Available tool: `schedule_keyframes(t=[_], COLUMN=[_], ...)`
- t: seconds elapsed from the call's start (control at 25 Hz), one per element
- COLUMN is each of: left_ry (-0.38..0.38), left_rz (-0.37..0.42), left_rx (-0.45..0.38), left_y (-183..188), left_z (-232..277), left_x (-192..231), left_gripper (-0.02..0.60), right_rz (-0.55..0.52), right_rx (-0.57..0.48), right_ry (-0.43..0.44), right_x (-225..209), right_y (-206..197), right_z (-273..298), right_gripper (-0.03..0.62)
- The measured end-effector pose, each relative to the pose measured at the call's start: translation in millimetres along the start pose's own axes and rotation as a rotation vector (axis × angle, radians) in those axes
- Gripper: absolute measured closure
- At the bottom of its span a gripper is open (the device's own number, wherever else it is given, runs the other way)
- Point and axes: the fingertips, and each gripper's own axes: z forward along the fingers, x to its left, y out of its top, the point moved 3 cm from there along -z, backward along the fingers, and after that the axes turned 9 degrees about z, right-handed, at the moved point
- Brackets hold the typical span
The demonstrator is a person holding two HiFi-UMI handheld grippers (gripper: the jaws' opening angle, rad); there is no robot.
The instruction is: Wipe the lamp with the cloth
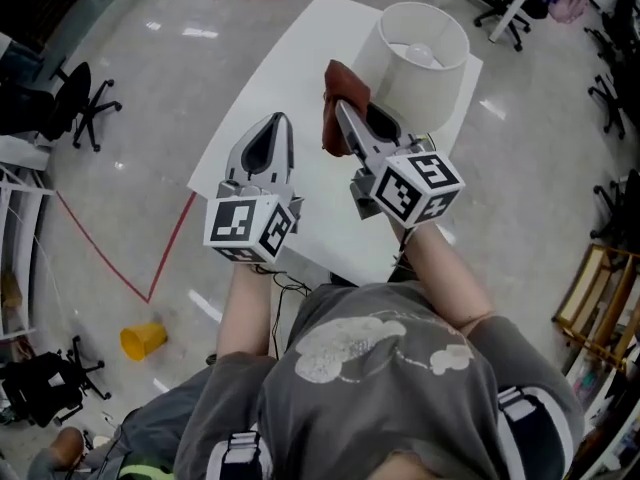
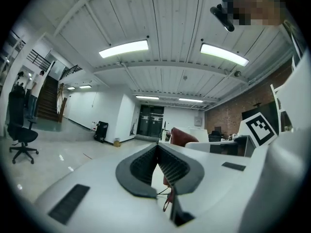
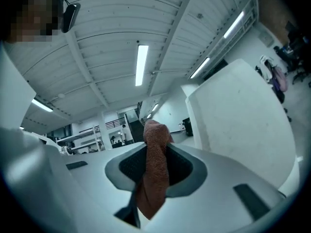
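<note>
My left gripper [image 1: 281,120] hangs over the white table [image 1: 262,88], jaws pressed together with nothing between them. My right gripper [image 1: 341,106] is clamped on the cloth [image 1: 333,128], a rust-brown terry rag bunched into a narrow fold that pokes past the tips. Just right of it on the table stands the lamp [image 1: 420,78], its white drum shade open on top with the bulb showing.

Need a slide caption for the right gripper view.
The right claw grips a brown cloth beside the white lampshade.
</note>
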Motion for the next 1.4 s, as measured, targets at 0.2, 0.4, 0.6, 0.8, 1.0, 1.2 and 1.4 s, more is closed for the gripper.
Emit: schedule_keyframes(t=[0.2, 0.4, 0.6, 0.8, 1.0, 1.2, 1.4], left_ry=[-0.056, -0.089, -0.102, -0.083, -0.038, 0.004, 0.035], left_rz=[0.03, 0.02, 0.005, -0.013, -0.045, -0.071, -0.096], left_rx=[-0.048, -0.063, -0.039, -0.007, 0.038, 0.096, 0.148], left_y=[26, 31, 20, 6, -18, -44, -65], left_z=[27, 47, 51, 43, 31, 18, 5], left_x=[18, 14, 2, 0, 5, 3, -4], left_gripper=[0.574, 0.574, 0.574, 0.574, 0.574, 0.574, 0.574], right_rz=[0.058, 0.134, 0.17, 0.215, 0.24, 0.285, 0.312], right_rx=[-0.148, -0.234, -0.24, -0.187, -0.111, -0.024, 0.067], right_ry=[-0.083, -0.132, -0.173, -0.193, -0.21, -0.226, -0.227], right_x=[1, -5, -18, -27, -40, -55, -59], right_y=[41, 68, 69, 46, 11, -28, -56], right_z=[17, 26, 26, 26, 23, 16, 2], right_gripper=[0.508, 0.508, 0.508, 0.508, 0.508, 0.508, 0.508])
